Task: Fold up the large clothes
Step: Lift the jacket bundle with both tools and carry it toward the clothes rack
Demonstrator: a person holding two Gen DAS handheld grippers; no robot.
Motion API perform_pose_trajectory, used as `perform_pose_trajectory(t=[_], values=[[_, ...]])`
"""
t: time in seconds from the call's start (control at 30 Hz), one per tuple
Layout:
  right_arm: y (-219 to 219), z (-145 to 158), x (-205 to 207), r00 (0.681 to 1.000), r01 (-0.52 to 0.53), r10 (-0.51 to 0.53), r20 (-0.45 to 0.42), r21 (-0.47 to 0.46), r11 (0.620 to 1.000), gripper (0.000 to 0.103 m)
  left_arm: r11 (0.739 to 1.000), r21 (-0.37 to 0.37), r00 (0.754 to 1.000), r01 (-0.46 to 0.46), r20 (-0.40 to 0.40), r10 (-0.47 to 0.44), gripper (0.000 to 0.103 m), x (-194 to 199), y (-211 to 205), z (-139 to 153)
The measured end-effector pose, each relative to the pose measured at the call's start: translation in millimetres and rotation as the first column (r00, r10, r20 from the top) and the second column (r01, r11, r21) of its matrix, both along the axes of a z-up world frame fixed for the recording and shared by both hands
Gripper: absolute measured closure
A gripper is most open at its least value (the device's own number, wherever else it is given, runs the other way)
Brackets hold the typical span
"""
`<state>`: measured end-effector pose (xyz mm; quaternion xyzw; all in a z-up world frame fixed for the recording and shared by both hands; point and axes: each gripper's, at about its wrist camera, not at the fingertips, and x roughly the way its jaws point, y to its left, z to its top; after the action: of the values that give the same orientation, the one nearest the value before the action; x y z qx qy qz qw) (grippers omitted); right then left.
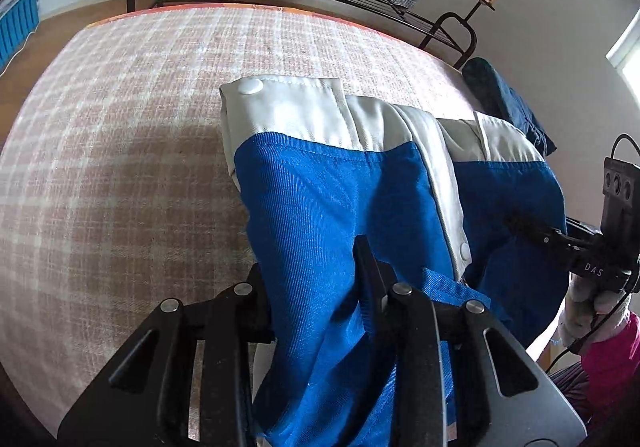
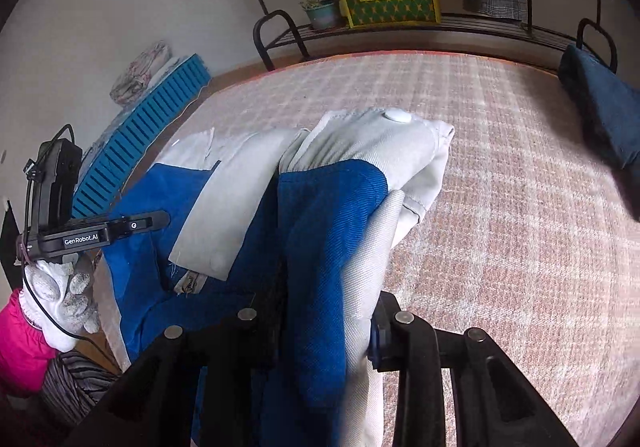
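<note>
Blue and pale grey cloth is filling the middle of both wrist views: it is the large garment (image 1: 320, 183), a work jacket by its look, and we are holding it by two bunches above the checked bed cover (image 1: 120, 151), with its far grey band and white snap resting toward the middle of the bed. On the left side, the left gripper (image 1: 316, 279) is pinching a thick fold of the blue cloth; its jaws are closed on it, with fabric running down between them. On the right side, the right gripper (image 2: 326, 311) is doing the same, clamped on a mixed blue and grey bunch. Each gloved hand is showing in the other camera.

We are judging that the step is carrying the near part over the far part to make a fold. To do it well, we are keeping both claws at equal height and pulling gently apart, so the cloth between them is staying flat. We are aiming the held edge at the grey band, parallel to the far edge of the bed. We are opening the jaws only when the layers are lying down.
</note>
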<state>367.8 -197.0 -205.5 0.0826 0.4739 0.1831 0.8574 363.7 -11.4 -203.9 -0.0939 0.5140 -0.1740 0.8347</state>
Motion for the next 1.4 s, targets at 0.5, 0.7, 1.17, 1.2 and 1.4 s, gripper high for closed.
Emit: perform_pose_trajectory(t=[0.5,0.7,1.17,1.2,1.4], values=[[-44.9,-52.5,-3.1,0.985,0.090,-0.059,-0.159,0.191,0.977,0.048,0.983,-0.174,0.984,-0.061,-0.174,0.030,0.043,27.8,28.6,-44.9],[-32.8,-37.6,-9.4,0.992,0.069,-0.058,-0.110,0.106,0.992,0.069,1.000,-0.022,0.999,-0.010,-0.049,0.009,0.065,12.5,2.9,-17.0],[9.7,29.0,-49.2,0.997,0.043,-0.029,0.070,-0.203,0.978,0.078,0.994,0.080,0.987,0.070,0.139,-0.081,0.074,-42.4,-44.5,39.4],[9.2,33.3,-53.2,0.996,0.046,-0.029,0.080,-0.217,0.975,0.078,0.995,0.075,0.986,0.073,0.143,-0.083,0.074,-45.1,-49.5,41.8],[-7.6,56.7,-74.3,0.991,0.084,-0.051,0.121,-0.284,0.955,0.079,0.990,0.079,0.973,0.118,0.190,-0.131,0.074,-59.5,-84.9,59.3]])
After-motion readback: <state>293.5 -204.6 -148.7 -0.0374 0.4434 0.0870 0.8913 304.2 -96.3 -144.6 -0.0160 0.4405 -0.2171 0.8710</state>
